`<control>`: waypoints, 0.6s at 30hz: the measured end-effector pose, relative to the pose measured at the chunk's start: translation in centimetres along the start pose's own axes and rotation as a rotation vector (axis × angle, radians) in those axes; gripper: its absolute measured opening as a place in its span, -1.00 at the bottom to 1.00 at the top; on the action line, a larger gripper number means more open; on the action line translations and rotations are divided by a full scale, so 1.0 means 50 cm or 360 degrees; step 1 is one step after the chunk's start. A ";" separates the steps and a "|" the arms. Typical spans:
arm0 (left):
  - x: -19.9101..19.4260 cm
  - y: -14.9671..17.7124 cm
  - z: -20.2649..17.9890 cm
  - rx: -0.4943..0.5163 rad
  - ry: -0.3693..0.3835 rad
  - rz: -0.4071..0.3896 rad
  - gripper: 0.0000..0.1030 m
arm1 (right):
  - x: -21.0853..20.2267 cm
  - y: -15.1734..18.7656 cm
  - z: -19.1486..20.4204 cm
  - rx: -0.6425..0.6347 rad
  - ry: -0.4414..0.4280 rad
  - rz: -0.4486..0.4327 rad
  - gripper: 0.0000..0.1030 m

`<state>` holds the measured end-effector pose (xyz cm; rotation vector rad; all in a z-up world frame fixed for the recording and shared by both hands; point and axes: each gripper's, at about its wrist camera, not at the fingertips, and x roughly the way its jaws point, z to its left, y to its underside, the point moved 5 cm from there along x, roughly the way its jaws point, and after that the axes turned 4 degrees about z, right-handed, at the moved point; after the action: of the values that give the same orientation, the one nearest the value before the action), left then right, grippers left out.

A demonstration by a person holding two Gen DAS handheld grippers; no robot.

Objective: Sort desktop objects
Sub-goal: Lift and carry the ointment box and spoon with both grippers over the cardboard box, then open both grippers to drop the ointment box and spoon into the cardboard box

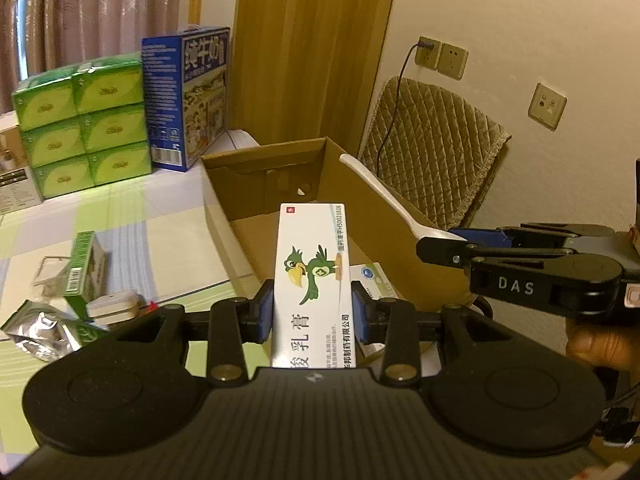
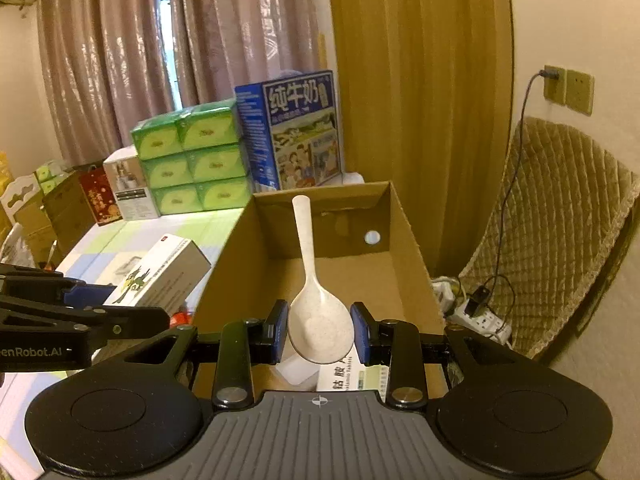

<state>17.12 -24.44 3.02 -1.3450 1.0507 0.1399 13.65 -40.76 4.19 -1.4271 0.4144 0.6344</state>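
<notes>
Left wrist view: left tool, blue pads pinching a white ointment box with a green bird print, held upright above the near edge of an open cardboard box. Right tool enters from the right, gripping a white rice spoon by its bowl, handle slanting up over the cardboard box wall; part of a hand shows beneath it.

Right wrist view: right tool, pads pressed on either side of the spoon bowl, handle pointing away over the cardboard box interior. White medicine packet lies on the box floor below.

Desk, checked green and blue cloth: small green carton, foil pouch, flat white item. At the far edge: stacked green tissue packs, blue milk carton. Quilted chair back stands behind the cardboard box.
</notes>
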 end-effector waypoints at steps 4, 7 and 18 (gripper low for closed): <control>0.033 -0.011 -0.006 0.0003 0.0015 0.0027 -0.37 | 0.024 -0.004 -0.014 0.0017 0.0002 0.0017 -0.41; 0.055 -0.016 -0.005 -0.0025 0.0042 0.0044 -0.37 | 0.042 -0.006 -0.022 0.0020 0.0004 0.0030 -0.40; 0.130 -0.027 0.012 -0.0123 0.0103 0.0097 -0.36 | 0.088 0.000 -0.042 0.0043 0.0007 0.0073 -0.40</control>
<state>21.93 -27.38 -0.52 -1.3953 1.1509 0.1848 17.30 -42.13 1.23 -1.3971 0.4585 0.6605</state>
